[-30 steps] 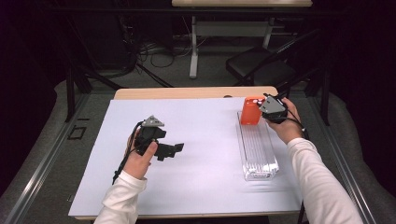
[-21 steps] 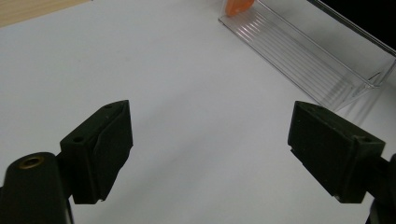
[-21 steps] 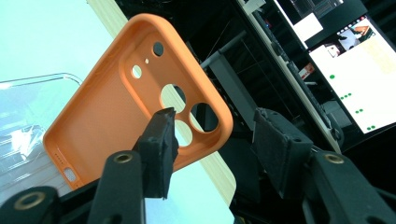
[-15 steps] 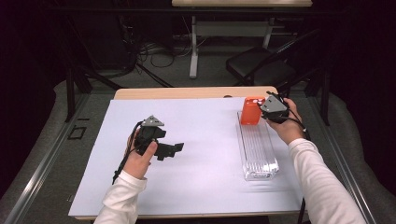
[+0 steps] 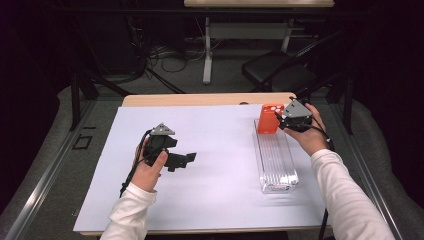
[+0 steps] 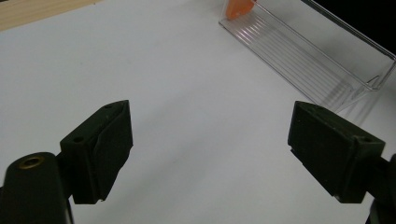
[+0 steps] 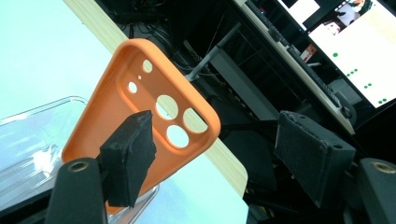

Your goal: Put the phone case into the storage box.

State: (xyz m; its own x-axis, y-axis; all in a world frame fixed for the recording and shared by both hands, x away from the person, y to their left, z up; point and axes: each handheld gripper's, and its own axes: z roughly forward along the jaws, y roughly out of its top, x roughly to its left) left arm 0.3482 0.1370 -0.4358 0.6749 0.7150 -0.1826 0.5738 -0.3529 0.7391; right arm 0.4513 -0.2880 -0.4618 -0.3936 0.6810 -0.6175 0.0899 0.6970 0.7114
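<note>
An orange phone case [image 5: 268,119] stands upright at the far end of a clear plastic tray [image 5: 276,160] on the right of the white sheet. My right gripper [image 5: 283,120] hovers just right of the case, open. In the right gripper view the case [image 7: 140,102] shows its camera holes beyond one pad [image 7: 130,149], and my right gripper [image 7: 219,144] has nothing clamped. My left gripper [image 5: 182,159] rests open on the sheet at mid-left. In the left gripper view, my left gripper [image 6: 210,149] has bare sheet between its jaws, with the tray [image 6: 317,60] and case [image 6: 236,7] farther off.
A white sheet [image 5: 215,200] covers the wooden table [image 5: 200,99]. Behind the table are a black chair [image 5: 280,75], a desk leg and floor cables. A monitor [image 7: 355,46] shows in the right gripper view.
</note>
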